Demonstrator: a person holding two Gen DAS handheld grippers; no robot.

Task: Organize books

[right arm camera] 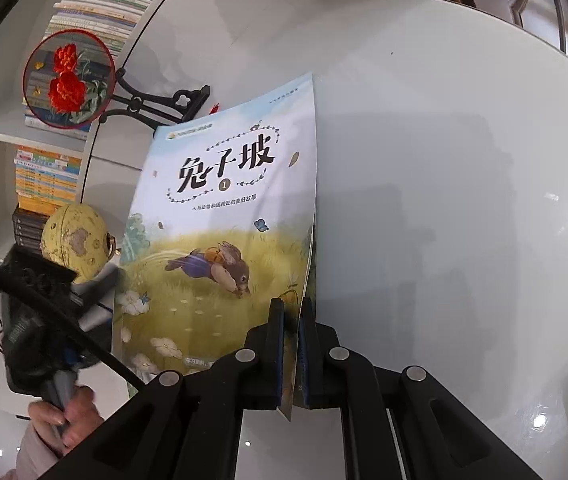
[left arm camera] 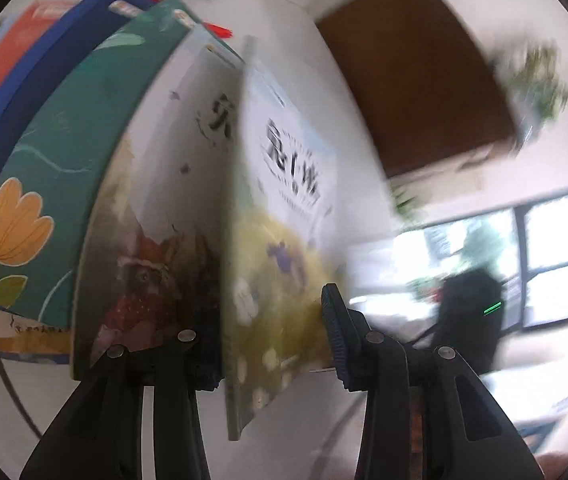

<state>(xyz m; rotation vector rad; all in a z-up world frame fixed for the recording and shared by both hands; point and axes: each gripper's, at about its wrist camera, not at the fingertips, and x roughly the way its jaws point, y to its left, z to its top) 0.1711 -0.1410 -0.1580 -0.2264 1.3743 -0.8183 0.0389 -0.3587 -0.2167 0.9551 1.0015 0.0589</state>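
Two grippers are seen around one thin picture book, the rabbit book [right arm camera: 220, 240], which is held upright above a white table [right arm camera: 463, 200]. Its lower right edge is pinched between the blue pads of the right gripper [right arm camera: 291, 344], whose fingers are pressed almost together on the cover. On the cover a running rabbit in a yellow meadow is shown beneath large dark title characters. In the left wrist view the same book [left arm camera: 280, 264] is seen edge-on and blurred, standing in the gap of the left gripper [left arm camera: 272, 344]; the fingers are set moderately apart, and the ribbed right pad [left arm camera: 333, 328] is seen just beside the cover, though contact cannot be judged (the frame is smeared by motion). To the left of it a row of leaning books is visible: a fox book [left arm camera: 152, 248] closest, then a green tulip book [left arm camera: 56, 184], a dark blue book [left arm camera: 32, 80] and a red book [left arm camera: 0, 64]. Behind the held book, in the right wrist view, a round embroidered fan [right arm camera: 68, 78] on a black stand, a yellowed globe [right arm camera: 78, 240] and shelves [right arm camera: 48, 176] packed with books are shown. A person's hand [right arm camera: 72, 420] is seen at the lower left, wrapped around the left gripper's handle.
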